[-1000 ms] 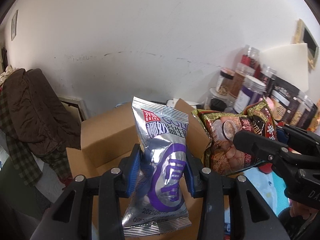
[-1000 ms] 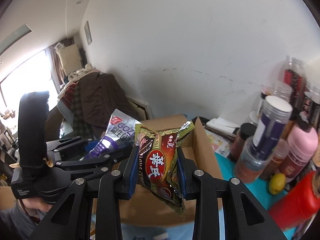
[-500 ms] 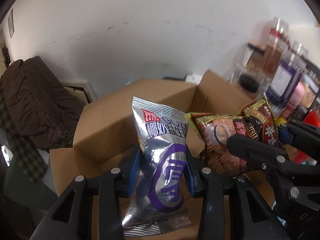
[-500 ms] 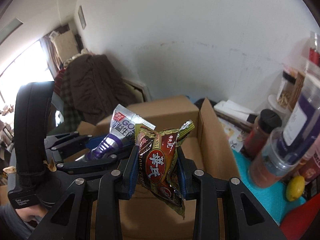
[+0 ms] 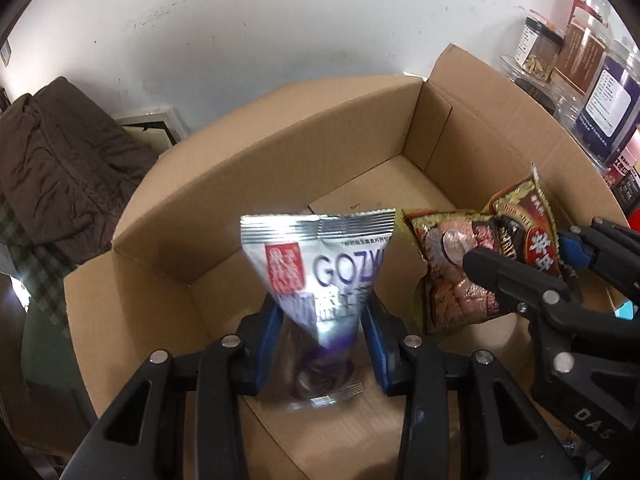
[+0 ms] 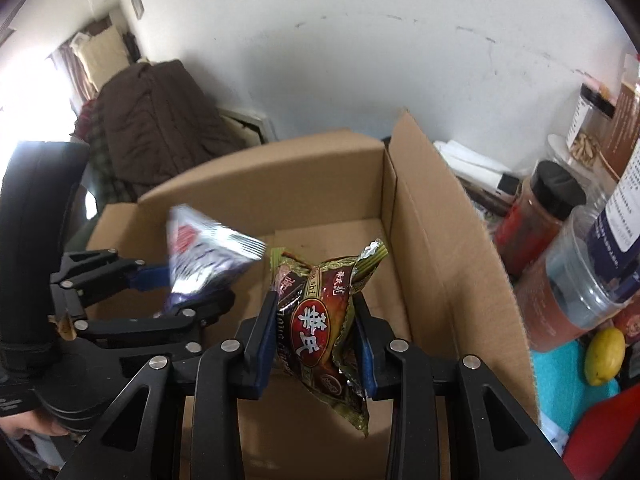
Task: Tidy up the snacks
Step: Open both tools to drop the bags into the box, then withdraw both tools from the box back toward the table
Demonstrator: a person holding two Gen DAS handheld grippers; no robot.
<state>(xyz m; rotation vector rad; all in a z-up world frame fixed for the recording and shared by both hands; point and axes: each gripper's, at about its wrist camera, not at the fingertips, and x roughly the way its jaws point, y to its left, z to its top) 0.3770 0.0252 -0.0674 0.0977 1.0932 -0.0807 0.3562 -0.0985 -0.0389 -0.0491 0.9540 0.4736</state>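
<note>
The silver snack packet (image 5: 320, 280) marked GOZY is pinched between the blue pads of the left gripper (image 5: 322, 340), which holds it above the open cardboard box (image 5: 260, 168), over the box's bare floor. Just beside it, nearer the box's right-hand wall, the right gripper (image 6: 316, 336) clamps a red and gold snack packet (image 6: 320, 320) that hangs inside the box mouth. Jars (image 6: 580, 280) and a lemon (image 6: 604, 356) stand outside that right wall.
</note>
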